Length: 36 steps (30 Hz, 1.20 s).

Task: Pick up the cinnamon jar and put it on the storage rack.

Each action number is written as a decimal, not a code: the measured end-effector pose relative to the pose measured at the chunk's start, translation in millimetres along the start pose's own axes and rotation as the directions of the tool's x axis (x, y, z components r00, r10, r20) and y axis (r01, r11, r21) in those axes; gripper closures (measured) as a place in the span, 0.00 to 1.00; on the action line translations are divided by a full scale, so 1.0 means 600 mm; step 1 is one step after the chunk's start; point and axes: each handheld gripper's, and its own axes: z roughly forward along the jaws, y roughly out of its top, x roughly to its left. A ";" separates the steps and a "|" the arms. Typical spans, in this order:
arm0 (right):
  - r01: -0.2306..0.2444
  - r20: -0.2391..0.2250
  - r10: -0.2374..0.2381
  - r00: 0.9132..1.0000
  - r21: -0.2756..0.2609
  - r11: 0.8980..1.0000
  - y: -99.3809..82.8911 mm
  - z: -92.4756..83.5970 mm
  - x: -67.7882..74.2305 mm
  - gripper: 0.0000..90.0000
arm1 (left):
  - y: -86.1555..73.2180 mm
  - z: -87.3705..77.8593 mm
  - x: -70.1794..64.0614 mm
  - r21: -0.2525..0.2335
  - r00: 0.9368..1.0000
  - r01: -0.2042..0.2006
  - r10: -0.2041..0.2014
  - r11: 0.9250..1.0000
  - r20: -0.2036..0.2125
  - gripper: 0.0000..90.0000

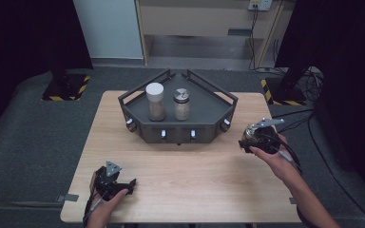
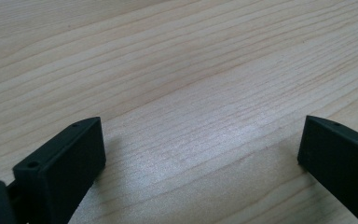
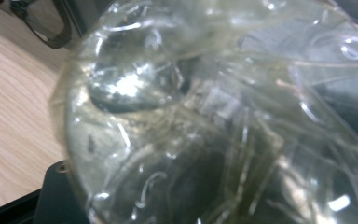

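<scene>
My right gripper (image 1: 248, 141) hangs over the table's right edge, shut on a clear glass jar (image 1: 252, 134). In the right gripper view the jar (image 3: 214, 116) sits very close to the camera, its contents blurred, and one black finger (image 3: 56, 198) shows at its lower left. My left gripper (image 1: 126, 184) rests low near the table's front left. Its jaws (image 2: 200, 140) stand wide open over bare wood with nothing between them. A dark angular tray (image 1: 204, 113) at the back centre holds a jar with a white lid (image 1: 155, 102) and a jar with a silver lid (image 1: 181, 104).
The tray has a raised rail round the back and several small knobs (image 1: 163, 134) along its front face. The wooden table (image 1: 185, 166) stands on grey floor. Two stand bases with yellow-black stripes (image 1: 66, 88) flank the table's far side.
</scene>
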 end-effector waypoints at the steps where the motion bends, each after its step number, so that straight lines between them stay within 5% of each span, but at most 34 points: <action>1: 0.008 0.000 -0.008 1.000 0.003 1.000 0.003 -0.004 0.001 0.35 | 0.000 0.000 0.000 0.000 1.000 0.000 0.000 1.000 0.000 0.00; 16: 0.044 -0.005 -0.044 0.999 -0.007 0.999 0.045 -0.049 0.012 0.35 | 0.000 0.000 0.000 0.001 1.000 -0.001 0.001 1.000 -0.001 0.00; 36: 0.065 -0.016 -0.065 0.998 0.006 0.998 0.117 -0.034 0.027 0.35 | 0.000 0.000 0.000 0.001 1.000 -0.001 0.001 1.000 -0.001 0.00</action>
